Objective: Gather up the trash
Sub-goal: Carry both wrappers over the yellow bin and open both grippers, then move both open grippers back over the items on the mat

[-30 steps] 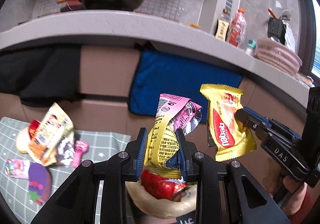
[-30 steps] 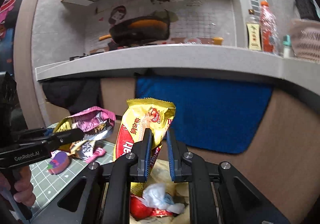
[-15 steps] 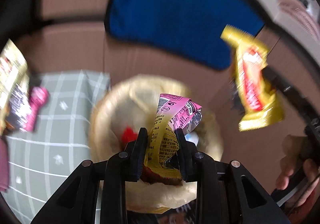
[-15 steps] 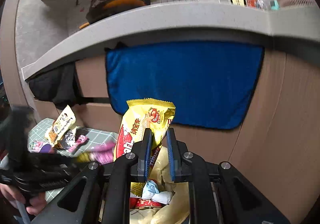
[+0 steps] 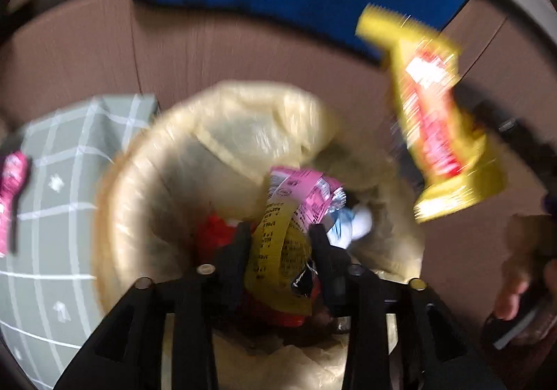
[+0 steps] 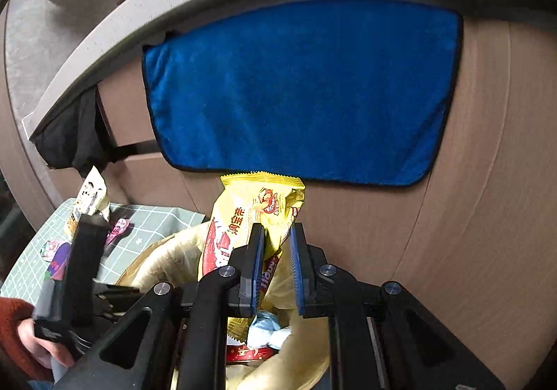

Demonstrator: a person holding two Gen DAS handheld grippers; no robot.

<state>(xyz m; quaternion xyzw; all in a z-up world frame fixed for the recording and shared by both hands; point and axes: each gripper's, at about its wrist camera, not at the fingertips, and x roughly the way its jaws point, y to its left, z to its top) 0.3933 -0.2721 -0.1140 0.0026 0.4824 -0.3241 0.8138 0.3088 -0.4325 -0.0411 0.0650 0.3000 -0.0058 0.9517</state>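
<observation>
Left wrist view, blurred, left gripper [image 5: 280,238] above lined bin [image 5: 132,160], jaws just opened, pink-yellow wrapper [image 5: 289,216] loose between them, checked mat [image 5: 59,188] beside, right wrist view, right gripper [image 6: 275,250] clamped on yellow snack packet [image 6: 257,209], blue towel [image 6: 303,90] behind.

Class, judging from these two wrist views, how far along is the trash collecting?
Done: the bin already holds red and white scraps. In hand: the left gripper has just been opening, with a pink-yellow wrapper still between its jaws over the bin; the right gripper grips a yellow wrapper above it. Left: more wrappers lie on the mat.
</observation>
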